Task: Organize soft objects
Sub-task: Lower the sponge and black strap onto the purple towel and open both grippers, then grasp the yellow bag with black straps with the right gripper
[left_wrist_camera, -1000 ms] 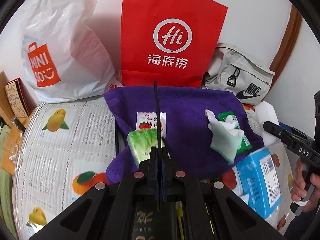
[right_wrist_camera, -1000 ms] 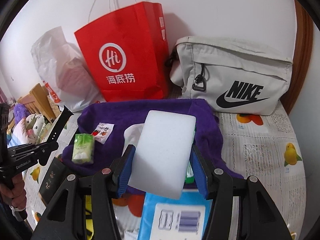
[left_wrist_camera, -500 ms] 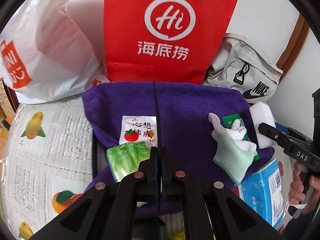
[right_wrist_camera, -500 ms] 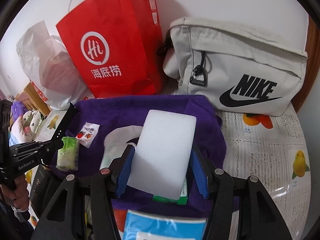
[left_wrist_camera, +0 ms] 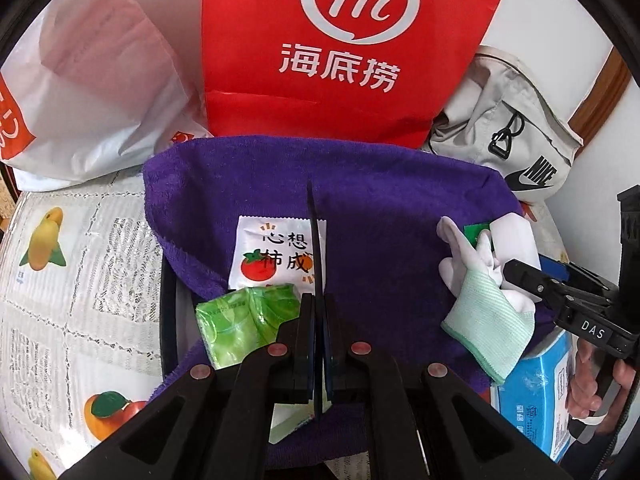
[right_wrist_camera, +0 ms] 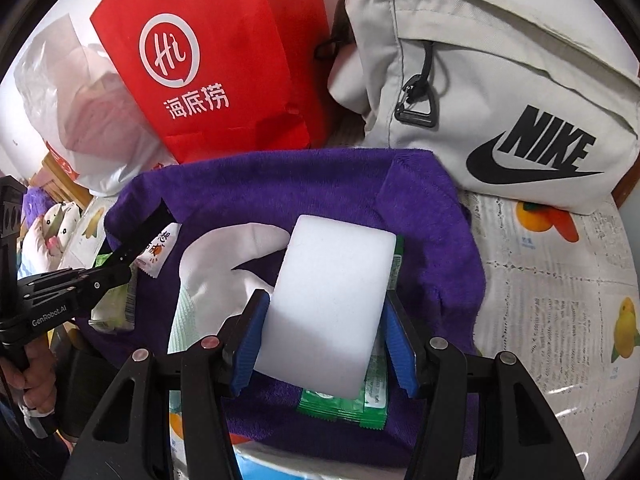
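A purple towel [left_wrist_camera: 380, 200] [right_wrist_camera: 280, 184] is spread on the table. On it lie a white glove with a green cuff [left_wrist_camera: 484, 312] [right_wrist_camera: 224, 264], a green tissue pack [left_wrist_camera: 240, 320], a white sachet with a red fruit print [left_wrist_camera: 276, 256] and a green packet [right_wrist_camera: 348, 404]. My right gripper [right_wrist_camera: 325, 304] [left_wrist_camera: 532, 268] is shut on a white sponge block [right_wrist_camera: 336, 280], held low over the glove and green packet. My left gripper [left_wrist_camera: 316, 300] [right_wrist_camera: 120, 268] is shut on a thin black sheet [left_wrist_camera: 314, 240], seen edge-on above the sachet and tissue pack.
A red paper bag [left_wrist_camera: 344, 48], a white plastic bag [left_wrist_camera: 100, 80] and a grey Nike bag [right_wrist_camera: 500, 92] stand against the wall behind the towel. A blue box [left_wrist_camera: 536, 396] sits at the towel's near right. The fruit-print tablecloth [left_wrist_camera: 72, 280] shows on both sides.
Both grippers have moved forward and down toward the towel, so the items on it look larger. The sponge now hangs over the glove and green packet. Both grips are unchanged.
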